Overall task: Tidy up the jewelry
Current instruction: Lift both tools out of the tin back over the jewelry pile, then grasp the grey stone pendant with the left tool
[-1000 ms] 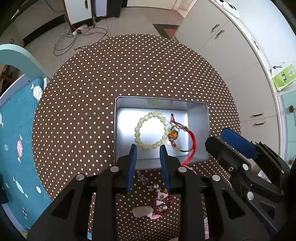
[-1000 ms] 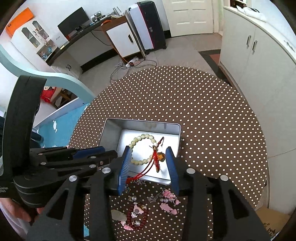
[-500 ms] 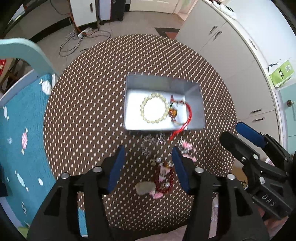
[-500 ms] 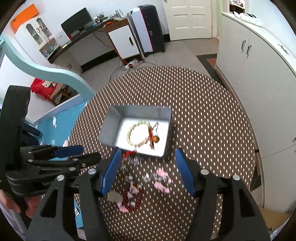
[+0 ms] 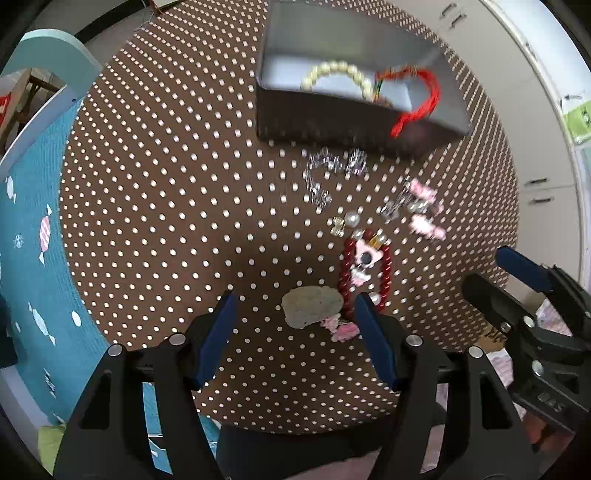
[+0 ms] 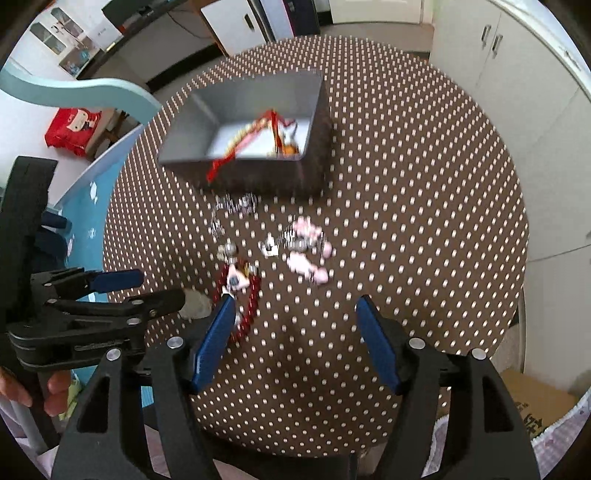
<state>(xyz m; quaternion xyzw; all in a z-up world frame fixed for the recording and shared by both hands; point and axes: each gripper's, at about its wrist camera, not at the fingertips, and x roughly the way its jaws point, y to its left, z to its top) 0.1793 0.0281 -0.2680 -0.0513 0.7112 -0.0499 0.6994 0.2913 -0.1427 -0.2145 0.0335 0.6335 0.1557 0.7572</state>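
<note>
both grippers (image 5: 295, 314) (image 6: 293, 321) pulled back, spread wide; jewelry (image 5: 410, 206) blurred.

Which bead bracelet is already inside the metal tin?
The cream bead bracelet lies inside the metal tin, next to a red cord charm. The dark red bead bracelet is still out on the dotted tablecloth.

I'm in a home: white cabinets (image 6: 491, 48) along the wall, a desk (image 6: 147, 11) by the door, my polka-dot round table (image 6: 424, 184), blue chair (image 6: 74, 92).
</note>
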